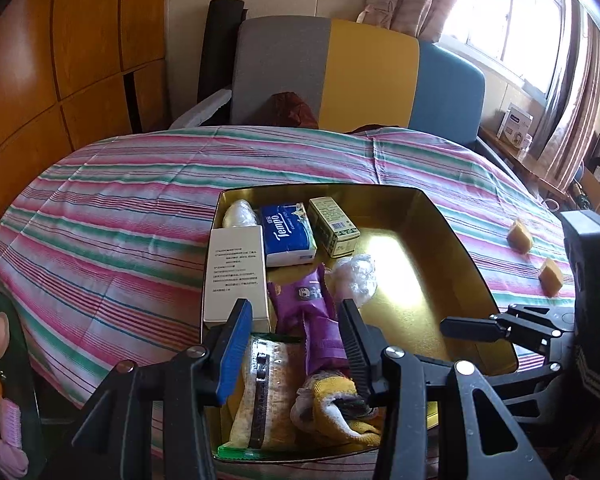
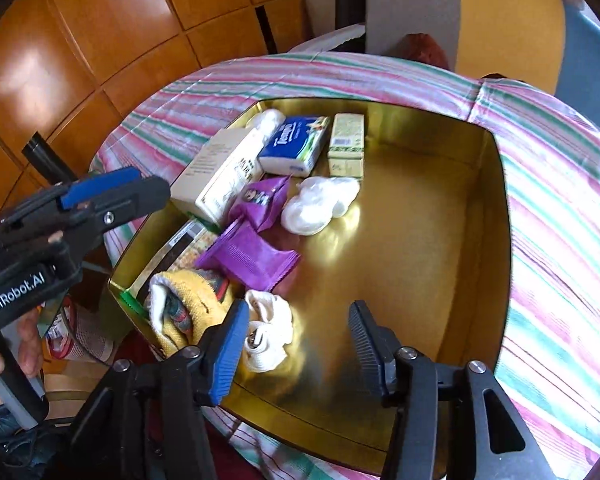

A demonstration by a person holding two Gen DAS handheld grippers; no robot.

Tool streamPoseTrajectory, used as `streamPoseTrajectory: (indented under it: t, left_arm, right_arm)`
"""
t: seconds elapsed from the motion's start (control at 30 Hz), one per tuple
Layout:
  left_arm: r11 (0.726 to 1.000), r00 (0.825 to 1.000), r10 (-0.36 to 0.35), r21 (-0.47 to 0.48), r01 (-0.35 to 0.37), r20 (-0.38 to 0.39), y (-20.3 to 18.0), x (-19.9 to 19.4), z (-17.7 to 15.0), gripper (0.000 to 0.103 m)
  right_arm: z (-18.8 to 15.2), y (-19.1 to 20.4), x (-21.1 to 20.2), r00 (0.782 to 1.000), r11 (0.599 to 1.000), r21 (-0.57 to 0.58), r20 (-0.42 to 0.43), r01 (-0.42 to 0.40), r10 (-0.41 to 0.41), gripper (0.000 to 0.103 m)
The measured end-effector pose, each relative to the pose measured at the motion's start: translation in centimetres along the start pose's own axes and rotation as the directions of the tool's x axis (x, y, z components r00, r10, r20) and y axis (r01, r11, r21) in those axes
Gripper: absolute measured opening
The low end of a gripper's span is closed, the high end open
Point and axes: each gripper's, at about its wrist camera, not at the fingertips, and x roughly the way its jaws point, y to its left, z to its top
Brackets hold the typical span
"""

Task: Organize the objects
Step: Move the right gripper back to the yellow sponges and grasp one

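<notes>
Room: wooden panelled wall (image 1: 80, 40) on one side, a bright window (image 1: 512, 12) with curtains on the other, and a sofa back in grey, yellow and blue (image 1: 360, 76) behind the worktop.
Surface: worktop under a pink, green and white striped cloth (image 1: 120, 220); a shallow gold tin tray (image 1: 472, 264) sits on it.
In the tray: white box (image 1: 236, 272), blue Tempo tissue pack (image 1: 288, 234), small green box (image 1: 334, 226), clear crumpled wrap (image 1: 354, 276), purple snack packets (image 1: 312, 308), a clear-wrapped grain pack (image 1: 260, 392) and a yellow sock (image 1: 340, 408), all crowded along one side; the other side is bare gold.
Off the tray: two tan cubes (image 1: 536, 256) lie on the cloth, well apart from the tray.
Left tongs (image 1: 296, 344): wide apart, holding nothing, hanging over the purple packets and the sock.
Right tongs (image 2: 296, 344): wide apart, holding nothing, over the tray's near edge.
Only in the right view: a white rolled sock (image 2: 268, 332) just beside the blue finger pad, next to the yellow sock; the person's hand (image 2: 4, 356) gripping the left tool's handle.
Only in the left view: the tan cubes, the window, and pink hair items (image 1: 4, 432) at the lower left edge.
</notes>
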Motion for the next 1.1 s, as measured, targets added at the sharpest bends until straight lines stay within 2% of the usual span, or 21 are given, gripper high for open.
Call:
streamPoseTrajectory:
  t: [0.4, 0.7, 0.93, 1.1]
  left_arm:
    - [1.0, 1.0, -0.006, 0.026, 0.006, -0.006, -1.0, 0.0, 0.0, 0.045]
    - [0.998, 1.0, -0.02, 0.065, 0.02, -0.011, -2.5, 0.2, 0.4, 0.045]
    - [0.994, 0.999, -0.04, 0.105, 0.042, -0.018, -4.5, 0.6, 0.7, 0.045]
    - [0.989, 0.998, -0.054, 0.138, 0.057, -0.031, -6.3, 1.1, 0.9, 0.045]
  right_arm:
    - [0.1, -2.1, -2.7, 0.996, 0.997, 0.048, 0.067, 0.058, -0.062, 0.068]
    - [-0.1, -6.8, -5.9, 0.983, 0.981, 0.146, 0.115, 0.128, -0.145, 0.077]
    - [-1.0, -12.9, -9.4, 0.959, 0.932, 0.298, 0.132, 0.204, -0.252, 0.083]
    - [-1.8, -17.7, -11.8, 0.931, 0.869, 0.417, 0.123, 0.266, -0.344, 0.086]
